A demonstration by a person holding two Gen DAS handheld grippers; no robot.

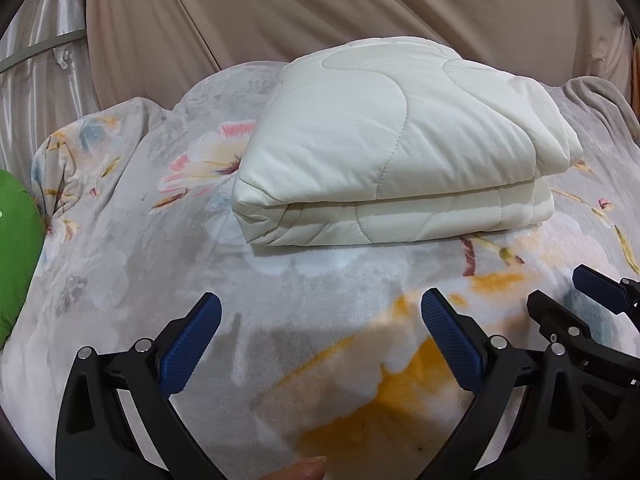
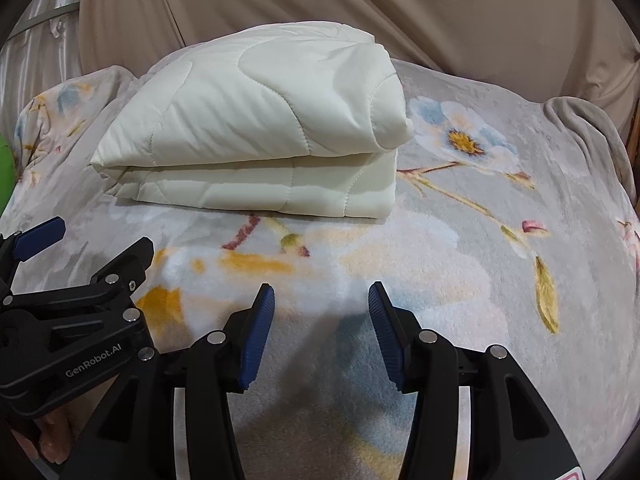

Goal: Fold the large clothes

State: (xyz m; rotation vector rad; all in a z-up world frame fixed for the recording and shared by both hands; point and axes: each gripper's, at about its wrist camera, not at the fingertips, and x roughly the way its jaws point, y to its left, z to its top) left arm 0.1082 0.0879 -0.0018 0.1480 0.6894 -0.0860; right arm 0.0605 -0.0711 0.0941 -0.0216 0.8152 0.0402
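Quilt (image 1: 400, 148), cream-white with curved stitching, lies folded into a thick stack of layers on a flowered blanket (image 1: 320, 280) that covers the work surface. Its folded edge faces both cameras; the far side of the stack is hidden behind its own bulk, so the number of layers cannot be counted with certainty. The left gripper (image 1: 320, 320) hovers above the blanket in front of the quilt, well apart from it, with its jaws spread wide and holding nothing. The right gripper (image 2: 321, 312) hovers beside it, likewise short of the quilt, with its jaws parted to a narrower gap and also holding nothing. Each gripper appears at the edge of the other camera's view, cut off by the frame. A beige curtain (image 1: 360, 12) hangs behind the blanket, and a shiny pale drape (image 1: 36, 80) shows at far left. A green object (image 1: 16, 240) sits at the left edge, cropped too heavily to identify. A fingertip (image 1: 304, 470) enters at the bottom of the left view, mostly cut off. The fisheye rim darkens the corners of both views.
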